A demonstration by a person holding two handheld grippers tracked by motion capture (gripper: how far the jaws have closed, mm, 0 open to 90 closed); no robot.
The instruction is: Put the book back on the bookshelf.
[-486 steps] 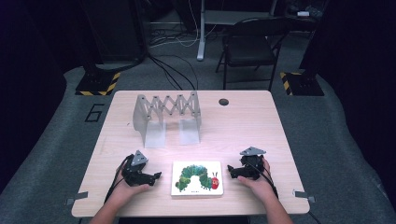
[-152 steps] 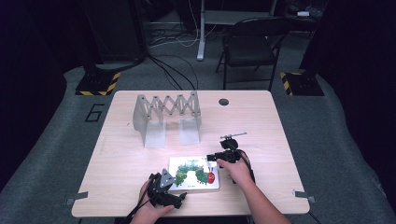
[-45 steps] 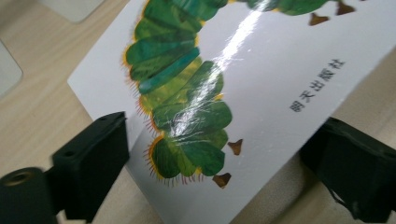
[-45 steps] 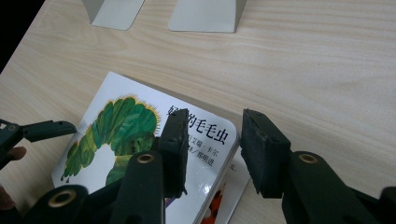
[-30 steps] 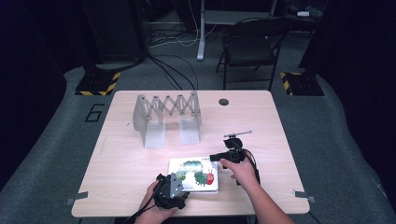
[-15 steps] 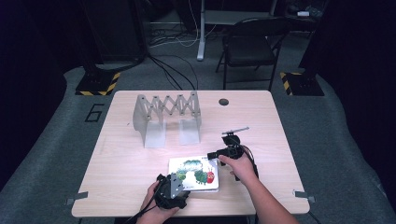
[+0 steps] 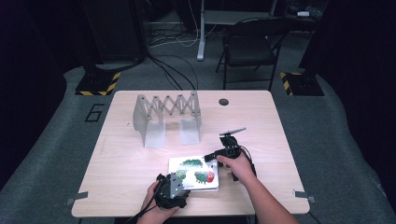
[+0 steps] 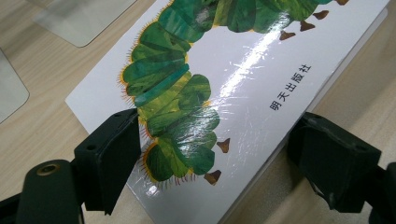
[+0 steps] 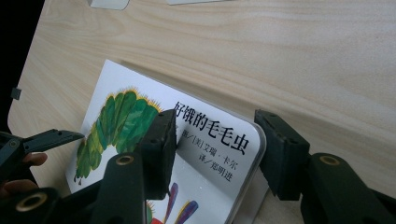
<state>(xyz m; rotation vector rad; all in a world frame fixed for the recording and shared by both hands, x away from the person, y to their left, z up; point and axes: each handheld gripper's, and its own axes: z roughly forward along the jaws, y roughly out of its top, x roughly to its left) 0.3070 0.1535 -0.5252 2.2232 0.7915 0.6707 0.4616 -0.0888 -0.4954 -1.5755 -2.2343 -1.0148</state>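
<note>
- Left tongs (image 7: 175, 184) sit at the near edge of the desk (image 7: 140, 154), held in the person's left hand (image 7: 154, 205), at the near left corner of the picture book (image 7: 194, 172).
- From the left gripper view, their jaws stand spread wide, one on either side of the book's corner (image 8: 196, 140); the left jaw lies over the glossy cover beside the green caterpillar's tail, the right jaw stands just off the book's edge, over the wood. Whether either pad presses on the book I cannot tell.
- Right tongs (image 7: 215, 155) are held in the right hand (image 7: 238, 165) at the book's far right corner, pointing left across the desk.
- In the right gripper view, their jaws straddle the rounded corner of the book (image 9: 219, 140): the left jaw rests above the cover next to the black printed title, the right jaw is just outside the edge. These jaws have just been closing, with the book's corner between them; a gap shows between the right pad and the edge.
- The book lies flat, cover up, near the front of the desk, between the two tongs, slightly turned against the desk's edge.
- An expanding grey rack (image 7: 166, 114) stands well apart, farther back on the desk, and a small dark round hole (image 7: 223, 101) lies near the far edge.
</note>
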